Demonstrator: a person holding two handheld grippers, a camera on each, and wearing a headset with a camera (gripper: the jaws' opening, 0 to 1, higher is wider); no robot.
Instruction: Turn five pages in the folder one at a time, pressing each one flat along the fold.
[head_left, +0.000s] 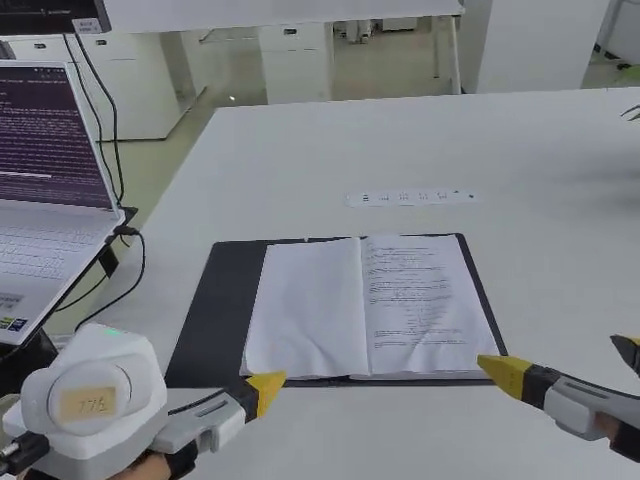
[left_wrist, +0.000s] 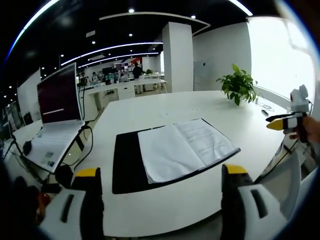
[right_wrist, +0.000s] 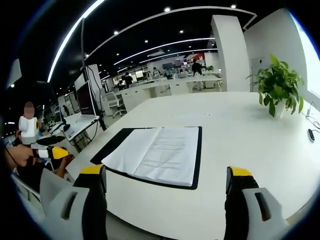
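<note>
A black folder (head_left: 215, 310) lies open on the white table, a blank left page (head_left: 305, 305) and a printed right page (head_left: 420, 300) lying flat either side of the fold. My left gripper (head_left: 262, 386) hovers open just off the folder's near left corner. Off the near right corner my right gripper (head_left: 565, 360) is held open too, above the table. Along the left gripper's jaws (left_wrist: 161, 172) the folder (left_wrist: 127, 160) sits ahead, untouched. From the right gripper (right_wrist: 166, 171) the folder (right_wrist: 155, 152) is also ahead, with nothing between the jaws.
An open laptop (head_left: 45, 200) with cables (head_left: 120, 260) stands at the table's left edge. A white strip (head_left: 410, 198) lies beyond the folder. A potted plant (right_wrist: 277, 82) stands farther along the table. The near table edge is just below both grippers.
</note>
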